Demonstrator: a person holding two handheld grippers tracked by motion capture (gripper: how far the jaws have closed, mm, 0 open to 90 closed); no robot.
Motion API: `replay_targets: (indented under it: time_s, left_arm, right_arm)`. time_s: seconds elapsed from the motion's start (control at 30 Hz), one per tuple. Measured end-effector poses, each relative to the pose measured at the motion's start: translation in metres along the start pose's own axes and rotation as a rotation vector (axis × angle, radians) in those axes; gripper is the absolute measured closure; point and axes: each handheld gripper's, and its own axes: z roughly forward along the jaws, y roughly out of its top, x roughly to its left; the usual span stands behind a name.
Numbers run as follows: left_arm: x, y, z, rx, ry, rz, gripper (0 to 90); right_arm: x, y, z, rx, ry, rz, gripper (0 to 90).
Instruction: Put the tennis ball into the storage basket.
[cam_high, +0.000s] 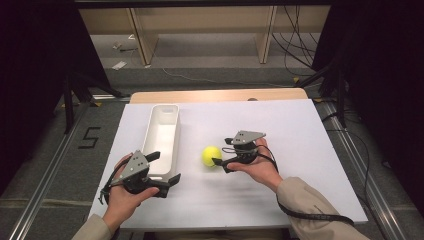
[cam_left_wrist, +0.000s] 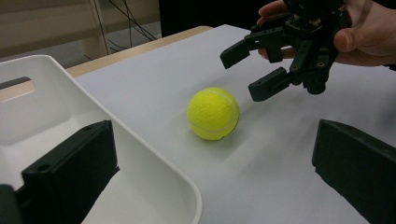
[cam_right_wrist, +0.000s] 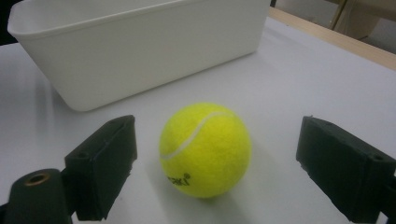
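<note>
Yellow tennis ball (cam_high: 211, 156) rests mid-surface, just right of the white bin (cam_high: 162, 137). Right gripper (cam_high: 218, 164) lies level, fingers apart, not touching the ball. Left gripper (cam_high: 165, 170), fingers apart, straddles the bin's near corner. White surface (cam_high: 300, 150) lies bare toward the right edge.

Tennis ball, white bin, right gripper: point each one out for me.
Tennis ball (cam_right_wrist: 204, 149), right gripper view, middle of its yellow felt.
White bin (cam_high: 161, 137), high view, its bare inner floor.
Right gripper (cam_left_wrist: 245, 70), left gripper view, midway between its two open jaw tips.
</note>
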Motion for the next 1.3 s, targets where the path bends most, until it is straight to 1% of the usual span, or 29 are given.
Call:
replay_targets:
  time_s: [0.17, 0.63, 0.8, 1.13, 1.3]
  left_arm:
    - [0.001, 0.000, 0.000, 0.001, -0.002, 0.002, 0.0]
    - [0.001, 0.000, 0.000, 0.000, -0.002, 0.001, 0.0]
    - [0.001, 0.000, 0.000, -0.001, 0.000, -0.001, 0.0]
    - [0.001, 0.000, 0.000, 0.000, -0.001, 0.000, 0.0]
    - [0.001, 0.000, 0.000, 0.001, 0.000, 0.004, 0.0]
  right_arm:
    - [0.000, 0.001, 0.003, 0.003, 0.002, 0.001, 12.5]
    - [-0.001, 0.001, 0.006, 0.011, 0.001, 0.009, 12.0]
    - [-0.001, 0.001, 0.009, 0.014, 0.004, 0.002, 11.4]
    - [-0.001, 0.002, 0.011, 0.014, 0.007, 0.006, 11.2]
    - [-0.001, 0.002, 0.014, 0.023, 0.007, 0.005, 11.1]
